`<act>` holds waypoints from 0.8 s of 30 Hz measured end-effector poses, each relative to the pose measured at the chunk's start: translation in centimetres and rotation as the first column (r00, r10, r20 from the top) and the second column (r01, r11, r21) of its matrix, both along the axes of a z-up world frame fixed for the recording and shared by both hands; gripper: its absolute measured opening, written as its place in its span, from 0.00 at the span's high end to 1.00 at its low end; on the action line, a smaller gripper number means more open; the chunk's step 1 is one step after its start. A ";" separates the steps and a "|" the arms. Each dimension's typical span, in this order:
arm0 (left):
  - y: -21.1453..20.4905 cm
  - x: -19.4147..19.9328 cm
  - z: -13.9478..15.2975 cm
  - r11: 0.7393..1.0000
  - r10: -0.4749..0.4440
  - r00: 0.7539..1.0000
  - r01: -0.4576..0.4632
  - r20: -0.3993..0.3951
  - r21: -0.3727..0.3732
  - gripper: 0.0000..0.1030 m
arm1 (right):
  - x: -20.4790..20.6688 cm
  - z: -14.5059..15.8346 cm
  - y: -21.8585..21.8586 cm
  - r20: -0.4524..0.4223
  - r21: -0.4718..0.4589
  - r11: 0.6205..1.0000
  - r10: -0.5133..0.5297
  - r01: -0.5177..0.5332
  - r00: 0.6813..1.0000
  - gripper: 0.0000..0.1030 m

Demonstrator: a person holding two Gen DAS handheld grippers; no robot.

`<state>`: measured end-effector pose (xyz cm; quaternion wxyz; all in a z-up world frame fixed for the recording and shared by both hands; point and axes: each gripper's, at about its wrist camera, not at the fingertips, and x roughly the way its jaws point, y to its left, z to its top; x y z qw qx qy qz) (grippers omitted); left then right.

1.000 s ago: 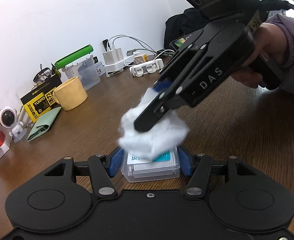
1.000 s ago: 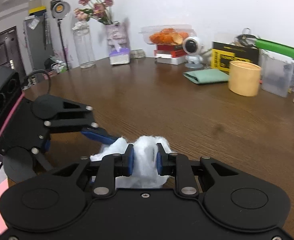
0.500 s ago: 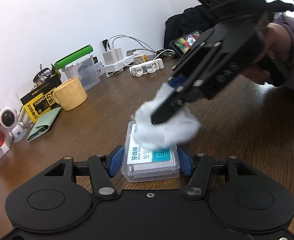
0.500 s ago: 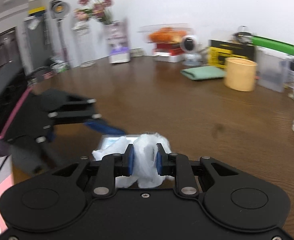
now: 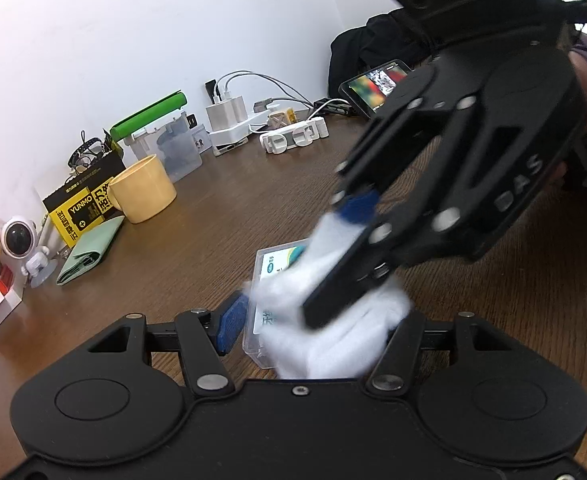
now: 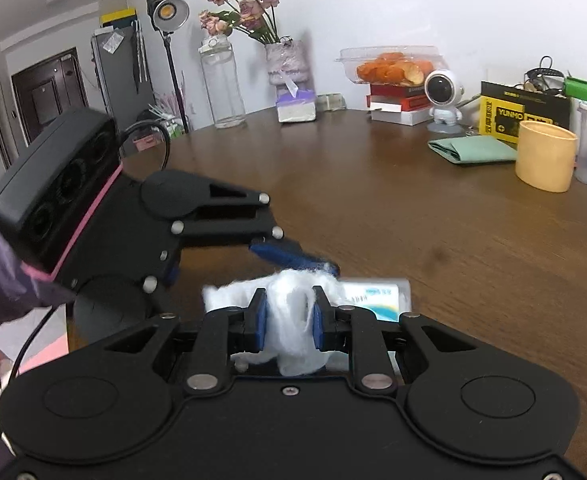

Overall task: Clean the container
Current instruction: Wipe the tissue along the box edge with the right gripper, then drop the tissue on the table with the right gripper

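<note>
left tool [image 5: 313, 320] clamps the light, slippery clear plastic box [image 5: 271, 264] by its sides; right tool [image 6: 289, 320] pinches soft cotton wad [image 6: 293, 300] atop it.

fluffy white cotton wad [image 6: 293, 316] on a clear glossy plastic container [image 5: 277, 256], over a smooth brown wood table [image 6: 433, 216].

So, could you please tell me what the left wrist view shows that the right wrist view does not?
Only the left wrist view shows the white power strip with chargers and the lit phone. Only the right wrist view shows the pink flowers in a vase and the tall glass jar. Both show the white cotton wad on the clear plastic container and the yellow mug.
</note>
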<state>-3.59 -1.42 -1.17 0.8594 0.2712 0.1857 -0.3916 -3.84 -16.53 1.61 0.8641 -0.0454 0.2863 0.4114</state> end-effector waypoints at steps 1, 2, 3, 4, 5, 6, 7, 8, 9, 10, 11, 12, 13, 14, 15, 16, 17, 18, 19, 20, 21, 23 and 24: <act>0.0 0.3 0.1 1.000 0.000 1.000 0.000 -0.001 0.000 0.43 | -0.2 0.1 -0.5 0.000 -0.002 1.000 -0.014 0.014 1.000 0.78; 0.0 0.4 0.2 1.000 0.000 1.000 0.000 -0.004 -0.001 0.43 | -0.5 0.1 -1.0 -0.001 -0.003 1.000 -0.029 0.029 1.000 0.78; 0.0 0.3 0.1 1.000 0.000 1.000 0.000 -0.004 -0.001 0.43 | -0.5 0.2 -1.5 -0.002 -0.005 0.999 -0.045 0.045 0.999 0.78; 0.0 0.2 0.1 1.000 0.000 1.000 0.000 -0.004 -0.001 0.43 | -0.5 0.2 -2.0 0.000 -0.013 0.998 -0.067 0.067 0.998 0.78; 0.0 0.2 0.1 1.000 0.000 1.000 0.000 -0.005 -0.002 0.43 | -0.2 0.2 -2.5 0.003 -0.019 0.996 -0.090 0.091 0.996 0.78; 0.0 0.2 0.1 1.000 0.000 1.000 0.000 -0.006 -0.002 0.43 | 0.2 0.3 -2.8 0.006 -0.018 0.993 -0.115 0.116 0.993 0.78; 0.1 0.1 0.1 1.000 0.000 1.000 0.000 -0.006 -0.002 0.43 | 0.7 0.3 -3.0 0.007 -0.017 0.991 -0.136 0.136 0.991 0.78; 0.1 0.2 0.1 1.000 0.000 1.000 0.000 -0.005 -0.002 0.43 | 1.6 0.3 -3.2 0.008 -0.017 0.988 -0.151 0.151 0.988 0.78; 0.0 0.3 0.1 1.000 0.000 1.000 0.000 -0.004 -0.001 0.43 | 2.1 0.3 -3.1 0.011 -0.014 0.987 -0.160 0.160 0.987 0.78; 0.0 0.3 0.1 1.000 0.000 1.000 0.000 -0.003 0.000 0.43 | 2.6 0.4 -2.9 0.013 -0.007 0.987 -0.161 0.161 0.987 0.78; 0.0 0.3 0.1 1.000 0.000 1.000 0.000 -0.002 0.000 0.43 | 3.1 0.3 -2.6 0.010 -0.002 0.988 -0.155 0.155 0.988 0.78; 0.0 0.4 0.1 1.000 0.000 1.000 0.000 -0.003 0.000 0.43 | 3.5 0.3 -2.1 0.009 -0.002 0.990 -0.144 0.144 0.990 0.78; 0.1 0.4 0.1 1.000 0.000 1.000 0.000 -0.004 -0.001 0.43 | 3.5 0.3 -1.6 0.013 -0.005 0.991 -0.132 0.132 0.991 0.78; 0.1 0.5 0.2 1.000 0.000 1.000 0.000 -0.005 -0.001 0.43 | 3.3 0.4 -1.1 0.014 -0.005 0.994 -0.112 0.112 0.994 0.78; 0.1 0.6 0.2 1.000 0.000 1.000 0.000 -0.007 -0.002 0.43 | 3.1 0.4 -0.6 0.014 -0.005 0.996 -0.092 0.092 0.996 0.78; 0.1 0.6 0.2 1.000 0.000 1.000 0.000 -0.007 -0.002 0.43 | 2.8 0.4 -0.1 0.015 -0.006 0.997 -0.072 0.072 0.997 0.78; 0.1 0.6 0.2 1.000 0.000 1.000 0.000 -0.008 -0.003 0.43 | 2.4 0.3 0.2 0.014 -0.008 0.998 -0.055 0.055 0.998 0.78; 0.1 0.6 0.2 1.000 0.000 1.000 0.000 -0.009 -0.003 0.43 | 1.9 0.2 0.4 0.015 -0.013 0.999 -0.039 0.040 0.999 0.78; 0.1 0.7 0.2 1.000 0.000 1.000 0.000 -0.010 -0.003 0.43 | 1.4 0.2 0.5 0.015 -0.015 0.999 -0.032 0.033 0.999 0.78; 0.1 0.7 0.2 1.000 0.000 1.000 0.000 -0.009 -0.003 0.43 | 1.0 0.3 0.4 0.015 -0.019 0.999 -0.029 0.029 0.999 0.78; 0.1 0.8 0.2 1.000 0.000 1.000 0.000 -0.009 -0.003 0.43 | 0.6 0.3 0.2 0.015 -0.022 0.999 -0.025 0.026 1.000 0.78; 0.1 0.9 0.2 1.000 0.000 1.000 0.000 -0.008 -0.002 0.43 | 0.0 0.3 -0.2 0.017 -0.031 0.999 -0.026 0.027 1.000 0.78; 0.1 0.8 0.2 1.000 -0.001 1.000 0.000 -0.008 -0.002 0.43 | -0.1 0.4 -0.6 0.019 -0.037 0.999 -0.039 0.040 0.999 0.78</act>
